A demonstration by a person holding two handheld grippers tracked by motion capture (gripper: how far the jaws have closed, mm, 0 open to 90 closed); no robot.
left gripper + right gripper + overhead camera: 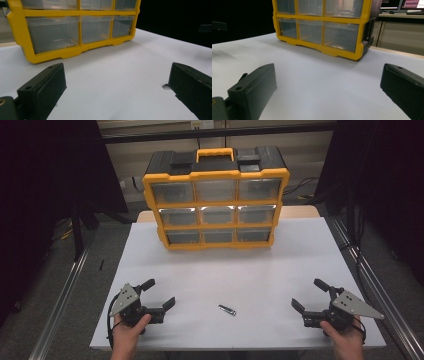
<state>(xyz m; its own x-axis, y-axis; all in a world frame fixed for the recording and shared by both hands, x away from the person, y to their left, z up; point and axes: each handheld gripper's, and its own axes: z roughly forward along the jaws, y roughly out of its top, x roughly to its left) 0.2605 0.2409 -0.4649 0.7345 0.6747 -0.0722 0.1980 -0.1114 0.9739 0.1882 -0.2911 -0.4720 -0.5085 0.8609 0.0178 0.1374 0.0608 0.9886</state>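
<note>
High view: left black two-jaw gripper (pixel 161 293) sits at the near-left of the white table top (pixel 260 270), held by the person's left hand (pixel 131 329). Jaws spread wide, nothing between them. Right black two-jaw gripper (pixel 309 295) mirrors it at near-right, held by the right hand (pixel 345 336), jaws also wide apart and empty. Small flat silver metal part (pixel 227 309) lies on the table between the two grippers, apart from both, a bit nearer the left one's tips. Yellow-and-black plastic drawer organiser with nine clear drawers (pixel 216 200) stands upright well ahead of both grippers at the table's far edge, all drawers closed.

Left gripper view: left gripper (pixel 117 82) jaws wide, gripping nothing, white table between them. Silver part (pixel 165 86) peeks out just beside the inner edge of the jaw on the right of this view; touching or not, can't tell. Organiser (pixel 72 27) ahead, off to the left.

Right gripper view: right gripper (pixel 328 82) jaws wide, empty, bare table between them. Organiser (pixel 322 27) straight ahead, well clear.
</note>
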